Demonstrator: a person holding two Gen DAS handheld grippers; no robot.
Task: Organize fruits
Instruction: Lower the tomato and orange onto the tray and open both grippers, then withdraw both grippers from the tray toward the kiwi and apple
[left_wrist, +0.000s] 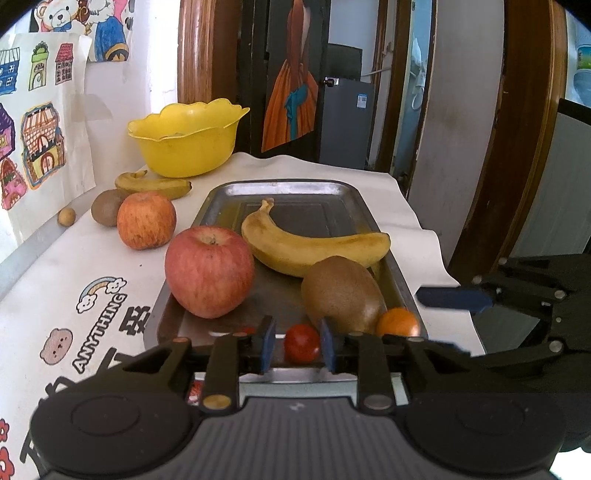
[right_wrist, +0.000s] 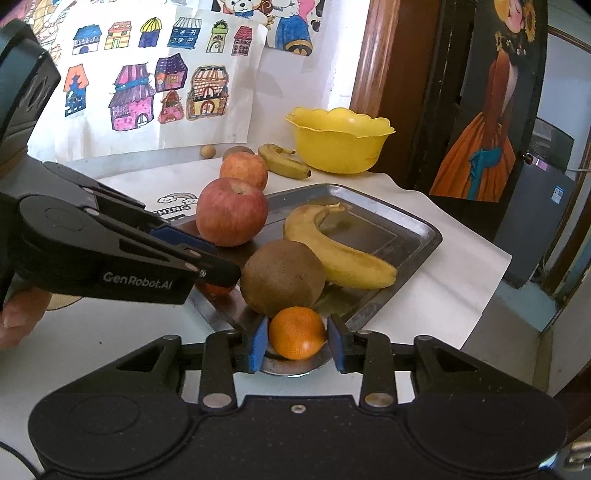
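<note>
A metal tray (left_wrist: 400, 291) lies on a table covered with a white cloth (left_wrist: 92, 258). The tray holds an apple (left_wrist: 209, 271) at its left edge, a banana (left_wrist: 314, 247) across the middle, and a kiwi (left_wrist: 343, 293) touching the banana. A cherry tomato (left_wrist: 301, 342) sits at the near edge of the tray. A small orange (right_wrist: 297, 332) sits at the near right corner, touching the kiwi.

The left gripper (left_wrist: 297, 345) straddles the cherry tomato. Its jaws are spread, with a gap visible on each side of the tomato. The right gripper (right_wrist: 297, 341) straddles the small orange. Its jaws are spread, and the blue pads (right_wrist: 258, 341) lie just beside the orange; contact cannot be confirmed.

At the far left corner of the table stand a yellow bowl (left_wrist: 188, 147), a second banana (left_wrist: 153, 184), a second apple (left_wrist: 146, 220), a second kiwi (left_wrist: 105, 212) and a small round brown fruit (left_wrist: 67, 216). All are off the tray.
</note>
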